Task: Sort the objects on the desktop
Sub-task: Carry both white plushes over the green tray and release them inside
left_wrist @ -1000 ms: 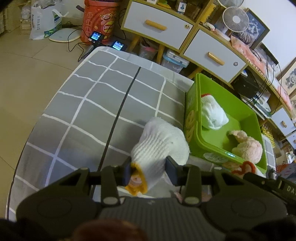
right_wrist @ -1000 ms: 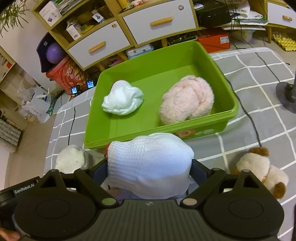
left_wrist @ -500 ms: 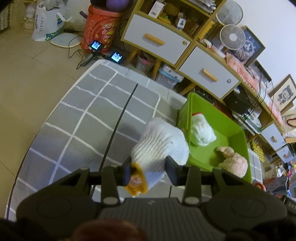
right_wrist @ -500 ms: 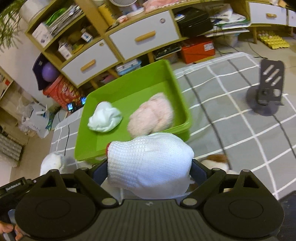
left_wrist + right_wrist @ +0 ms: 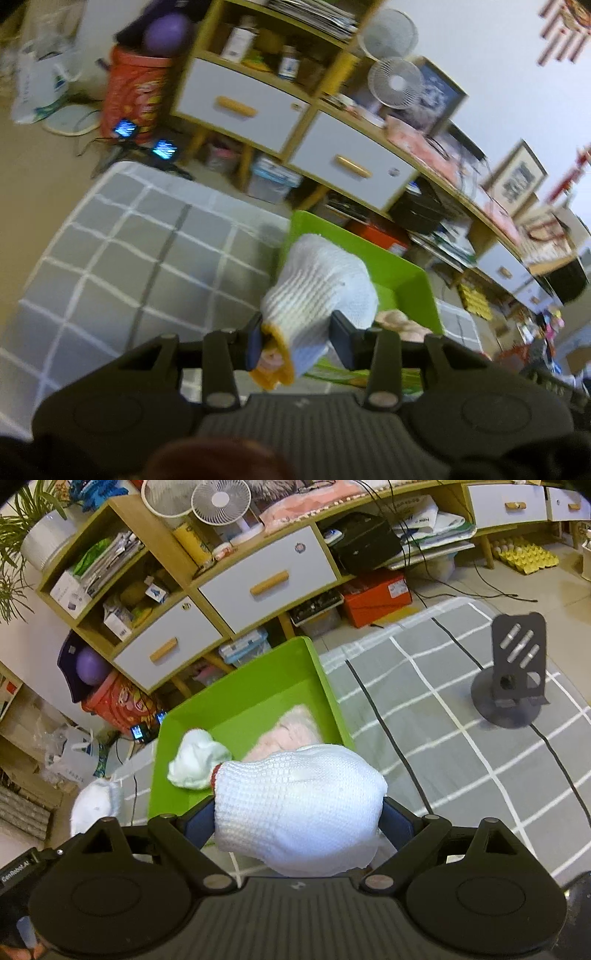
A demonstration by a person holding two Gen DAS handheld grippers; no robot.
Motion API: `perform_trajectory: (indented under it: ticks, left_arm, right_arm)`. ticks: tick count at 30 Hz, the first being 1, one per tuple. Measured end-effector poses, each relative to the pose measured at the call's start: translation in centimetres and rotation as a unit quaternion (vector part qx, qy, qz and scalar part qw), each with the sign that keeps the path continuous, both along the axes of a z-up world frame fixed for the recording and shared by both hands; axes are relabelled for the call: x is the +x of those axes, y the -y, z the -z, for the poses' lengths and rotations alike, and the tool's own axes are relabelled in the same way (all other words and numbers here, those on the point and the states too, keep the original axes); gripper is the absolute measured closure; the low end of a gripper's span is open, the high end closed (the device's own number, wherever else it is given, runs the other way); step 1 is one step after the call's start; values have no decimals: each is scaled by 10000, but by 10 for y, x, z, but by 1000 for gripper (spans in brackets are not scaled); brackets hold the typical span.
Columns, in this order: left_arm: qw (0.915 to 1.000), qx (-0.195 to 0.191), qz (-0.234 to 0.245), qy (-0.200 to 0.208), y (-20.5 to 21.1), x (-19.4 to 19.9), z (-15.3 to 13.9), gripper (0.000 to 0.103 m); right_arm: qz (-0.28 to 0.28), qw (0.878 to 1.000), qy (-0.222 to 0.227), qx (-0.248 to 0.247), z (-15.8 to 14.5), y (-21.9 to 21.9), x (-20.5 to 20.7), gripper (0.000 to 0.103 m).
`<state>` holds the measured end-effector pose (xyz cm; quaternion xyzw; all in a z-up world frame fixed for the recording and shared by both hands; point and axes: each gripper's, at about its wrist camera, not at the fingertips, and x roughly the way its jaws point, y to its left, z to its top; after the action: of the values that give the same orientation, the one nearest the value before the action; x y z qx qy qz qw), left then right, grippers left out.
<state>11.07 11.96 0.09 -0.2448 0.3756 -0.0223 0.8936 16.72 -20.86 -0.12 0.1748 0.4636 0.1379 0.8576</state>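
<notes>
Left wrist: left tool (image 5: 297, 338) grips glove (image 5: 317, 284) | right tool (image 5: 297, 821) grips mitt (image 5: 299, 805) (white)

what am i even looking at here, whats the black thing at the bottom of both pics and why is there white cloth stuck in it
There is no robot here. A person holds a hand-held two-finger gripper in each hand, and each gripper carries a wide-angle camera looking forward along its fingers. The black shape at the bottom of each picture is the gripper's own body.

In the left-hand camera's picture, the left gripper is shut on a white knitted glove with a yellow cuff. In the right-hand camera's picture, the right gripper is shut on another white knitted glove.

Below lies a grey checked cloth with a green bin on it. The bin already holds a white bundle and a pink fluffy thing. A black stand sits further off.
</notes>
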Motion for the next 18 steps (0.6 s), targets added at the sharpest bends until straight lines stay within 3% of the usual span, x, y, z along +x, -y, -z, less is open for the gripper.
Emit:
perform_trajectory:
  ticks: [7, 15, 18]
  left_arm:
    - [9985, -68, 536, 36, 32, 30, 13, 66]
    - [9956, -323, 857, -176, 49, 51, 40, 66]
    - [9951, -367, 899, -188, 51, 57, 45, 72]
  right_arm:
    - [157, 9989, 420, -117, -6, -19, 10, 12]
    - [616, 9971, 441, 72, 1, -24, 18, 12]
    - [718, 9956, 599, -109, -3, -27, 23, 12]
